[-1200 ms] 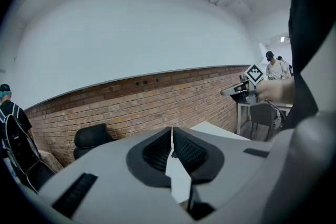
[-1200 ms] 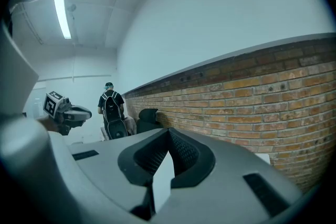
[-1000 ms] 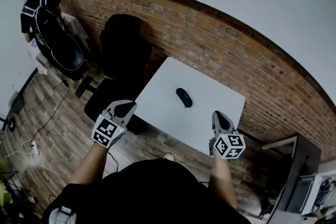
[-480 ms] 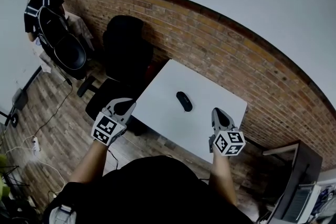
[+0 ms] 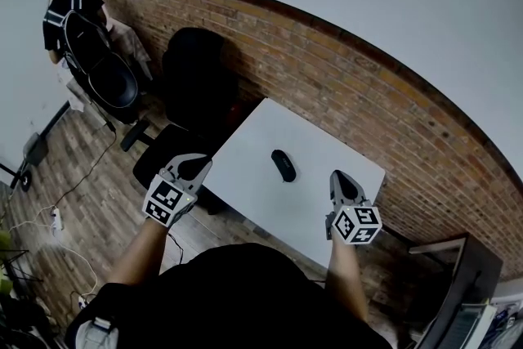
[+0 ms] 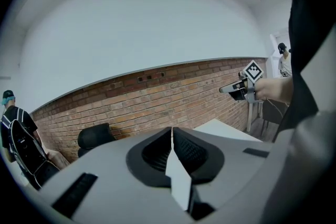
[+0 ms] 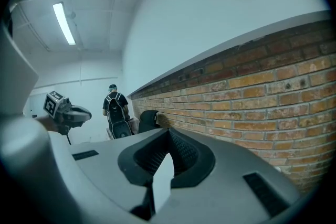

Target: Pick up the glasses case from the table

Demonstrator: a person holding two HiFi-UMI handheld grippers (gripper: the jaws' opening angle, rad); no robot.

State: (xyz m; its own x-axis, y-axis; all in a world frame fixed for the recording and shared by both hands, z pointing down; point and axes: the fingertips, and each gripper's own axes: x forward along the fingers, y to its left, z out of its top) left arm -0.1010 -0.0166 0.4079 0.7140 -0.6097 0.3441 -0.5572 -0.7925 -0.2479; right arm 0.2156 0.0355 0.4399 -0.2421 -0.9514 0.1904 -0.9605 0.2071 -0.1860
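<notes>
So, the glasses case (image 5: 283, 165) is a small dark oval lying flat on the white bench (image 5: 260, 131), roughly mid-frame in the head view. Nothing is touching it.

Both grippers are held out below it in the picture, one either side, and both are well apart from it. The left gripper (image 5: 195, 163) sits at lower left, off the bench's left edge, over the wood floor (image 5: 73, 176) and the base of a black office chair (image 5: 192, 73). The right gripper (image 5: 340, 177) hangs over the bench's near right corner.

In the left gripper view the fingers (image 6: 190, 152) are pressed together with only a thin seam between them, and nothing is caught in there. It's the same in the right gripper view: fingers (image 7: 182, 153) closed up tight and empty.

Each gripper camera also catches the other tool. The right gripper shows at upper right of the left gripper view, and the left gripper at middle left of the right gripper view.

A brick wall (image 5: 368, 86) runs behind the bench, and a person (image 5: 69, 8) in dark clothes stands at upper left of the head view.
</notes>
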